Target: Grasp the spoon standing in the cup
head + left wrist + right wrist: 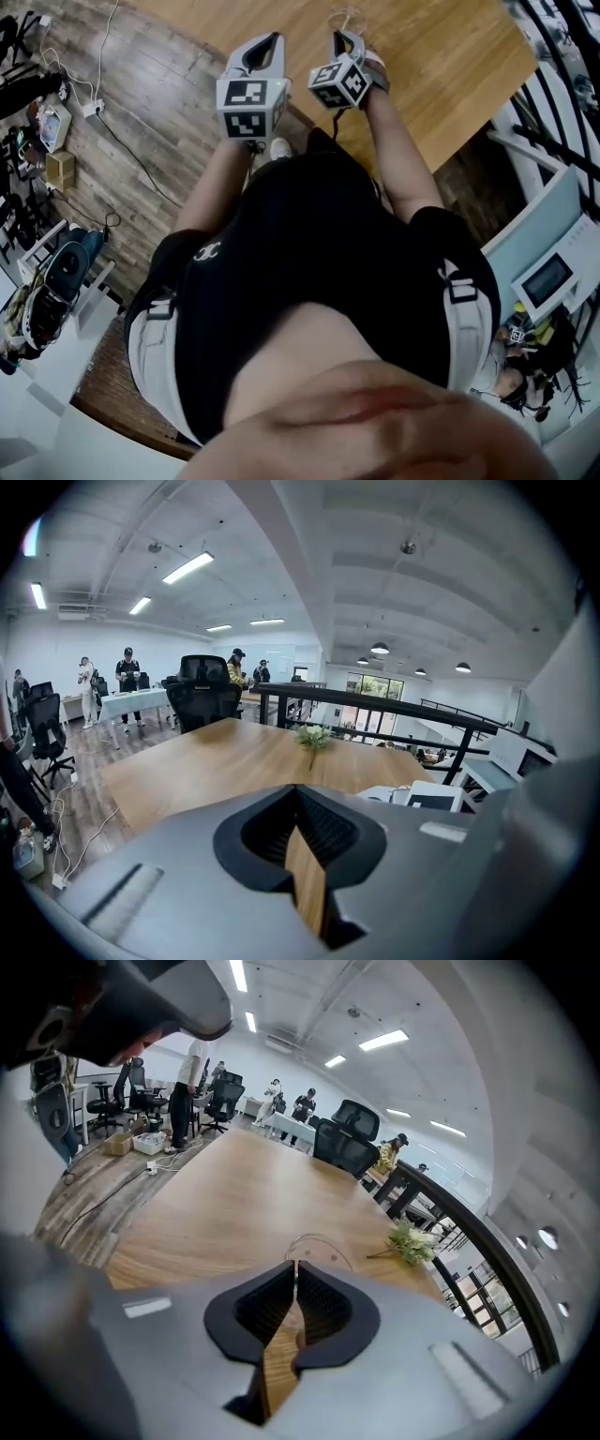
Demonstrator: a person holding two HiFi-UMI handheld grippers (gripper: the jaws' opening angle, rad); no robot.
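Approach step, no grasp yet. You hold both grippers out in front of you over the wooden surface, side by side.

Left gripper: jaws together at the tips, nothing between them, only bare wood showing through the gap. It points across the surface towards a small bunch of flowers lying far off, so it looks idle for this task.

Right gripper: jaws also together, empty. The clear cup stands on the surface just beyond its tips. Only the thin arc of the rim shows above the jaws, slightly right of their line. In the head view the cup is a faint outline at the far end of the right gripper. I can't make out the spoon in any view; it is either hidden behind the jaws or too thin to read.

Next move, as I judge it:
- Spread the right jaws first, since you can't take a handle with them shut.
- Rise a little to find the handle above the rim.
- Line the gap up on the handle and close on it without knocking the cup. It's glass-clear and looks light, so it tips easily.
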